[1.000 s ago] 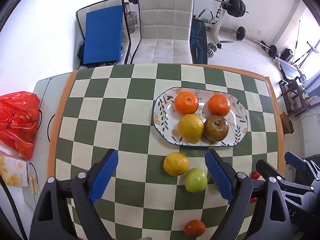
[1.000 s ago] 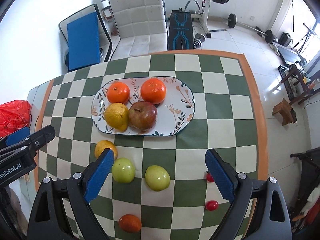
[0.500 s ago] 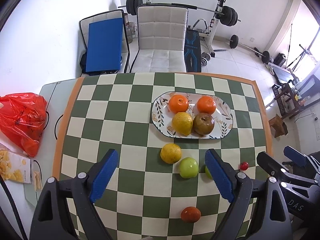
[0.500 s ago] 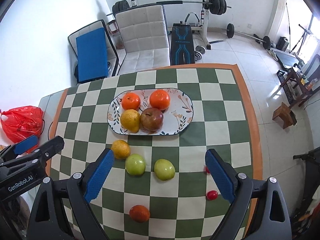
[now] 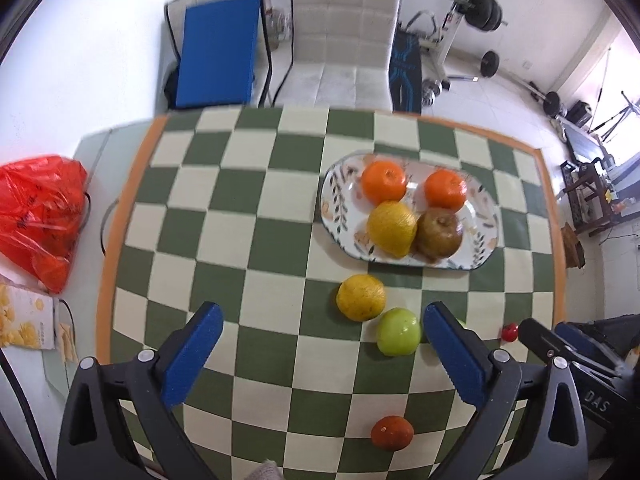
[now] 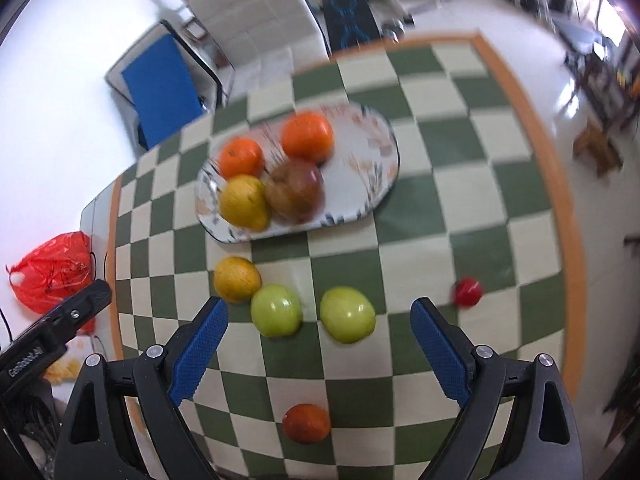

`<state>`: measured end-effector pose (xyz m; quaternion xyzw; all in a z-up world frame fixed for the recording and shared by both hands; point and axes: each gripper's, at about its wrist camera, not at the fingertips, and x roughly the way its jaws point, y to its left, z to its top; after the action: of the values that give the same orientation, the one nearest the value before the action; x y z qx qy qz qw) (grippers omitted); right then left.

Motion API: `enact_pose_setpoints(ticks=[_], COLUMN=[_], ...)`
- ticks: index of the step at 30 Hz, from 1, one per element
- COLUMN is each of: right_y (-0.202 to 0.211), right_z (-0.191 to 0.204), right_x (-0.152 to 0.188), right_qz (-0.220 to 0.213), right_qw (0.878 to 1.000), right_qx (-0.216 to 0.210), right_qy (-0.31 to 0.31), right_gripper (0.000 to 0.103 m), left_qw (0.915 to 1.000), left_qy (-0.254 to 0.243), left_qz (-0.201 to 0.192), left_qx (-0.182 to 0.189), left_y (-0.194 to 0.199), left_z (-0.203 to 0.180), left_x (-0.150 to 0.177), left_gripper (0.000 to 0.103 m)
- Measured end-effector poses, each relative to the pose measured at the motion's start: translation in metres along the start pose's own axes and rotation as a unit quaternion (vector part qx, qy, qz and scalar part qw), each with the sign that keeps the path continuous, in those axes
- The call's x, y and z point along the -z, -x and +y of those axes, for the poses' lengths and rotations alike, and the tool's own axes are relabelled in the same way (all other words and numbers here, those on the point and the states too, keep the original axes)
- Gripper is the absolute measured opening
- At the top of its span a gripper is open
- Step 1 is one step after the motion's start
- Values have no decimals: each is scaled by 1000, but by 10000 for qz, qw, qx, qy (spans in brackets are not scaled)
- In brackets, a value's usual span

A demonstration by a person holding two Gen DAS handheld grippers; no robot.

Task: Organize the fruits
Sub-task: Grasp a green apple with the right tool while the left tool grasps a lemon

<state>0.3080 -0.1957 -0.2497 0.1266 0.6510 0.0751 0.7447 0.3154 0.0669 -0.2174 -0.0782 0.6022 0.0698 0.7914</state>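
Loose fruit lies near the plate (image 6: 384, 184): an orange (image 6: 237, 279), two green apples (image 6: 276, 310) (image 6: 348, 314), a dark tangerine (image 6: 306, 422) nearer us. Our right gripper (image 6: 319, 346) hangs released above the apples, empty; our left gripper (image 5: 322, 354) likewise gapes. We judge a pick is next: descend, straddle one apple. The apples sit close together, so fingers may nudge the neighbour. A small red fruit (image 6: 467, 291) lies right.

Both grippers: black frames, blue ribbed pads (image 5: 192, 354), silver screws.
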Motion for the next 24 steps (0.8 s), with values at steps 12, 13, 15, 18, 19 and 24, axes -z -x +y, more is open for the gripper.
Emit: enact_pose_setpoints(ticks=[12, 13, 15, 18, 19, 24], right_y=[-134, -135, -134, -133, -133, -136], right_z=[-42, -40, -37, -40, -41, -38], right_x=[15, 16, 18, 24, 25, 29], right_qz=[1111, 1100, 1133, 1116, 1141, 1190], right_qw=[9908, 9918, 9922, 9928, 9925, 9921], right_qx=[-231, -209, -65, 64, 46, 73], right_qy=[-732, -617, -514, -420, -435, -388], right_gripper=[62, 62, 62, 62, 62, 62], left_qw=[9872, 9872, 9860, 9832, 9822, 9810], left_qy=[522, 431, 165, -160, -237, -320], left_qz=[1462, 1497, 1642, 1807, 1853, 1890], left_qx=[363, 348, 248, 191, 187, 305], left_y=[-124, -130, -144, -162, -168, -183], left_z=[1, -2, -12, -26, -30, -40], left_x=[-10, -12, -15, -15, -14, -11], left_gripper=[103, 103, 103, 103, 103, 73])
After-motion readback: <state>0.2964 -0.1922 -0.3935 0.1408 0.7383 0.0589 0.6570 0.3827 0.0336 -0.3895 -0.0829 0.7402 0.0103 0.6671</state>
